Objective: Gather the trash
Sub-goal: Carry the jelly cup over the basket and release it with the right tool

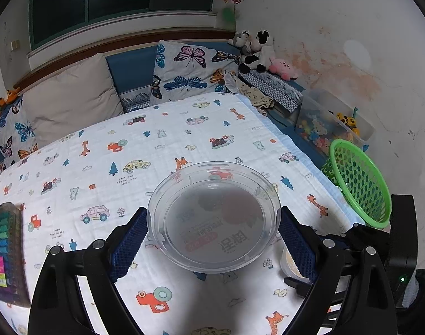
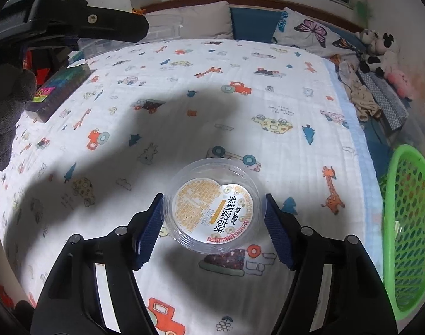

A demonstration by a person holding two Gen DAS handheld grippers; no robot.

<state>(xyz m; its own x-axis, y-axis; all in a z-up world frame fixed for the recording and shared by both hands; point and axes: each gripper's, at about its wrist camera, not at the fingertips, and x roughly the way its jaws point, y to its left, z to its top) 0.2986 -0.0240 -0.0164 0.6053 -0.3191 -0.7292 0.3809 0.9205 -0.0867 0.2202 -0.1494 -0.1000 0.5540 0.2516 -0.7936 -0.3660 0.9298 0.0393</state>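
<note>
Left gripper: blue ribbed pads clenched on a clear round plastic lid, held at centre frame above the white cartoon-print bed cover.

Right gripper: pads flank a clear round plastic cup with an orange-and-white printed seal, lower centre of its view; the left pad seems to touch the rim, the right stands just apart, so a firm hold cannot be told.

Green perforated plastic basket: right edge of frame, beside the bed.

Dark box of coloured pens: left edge, on the cover.
</note>
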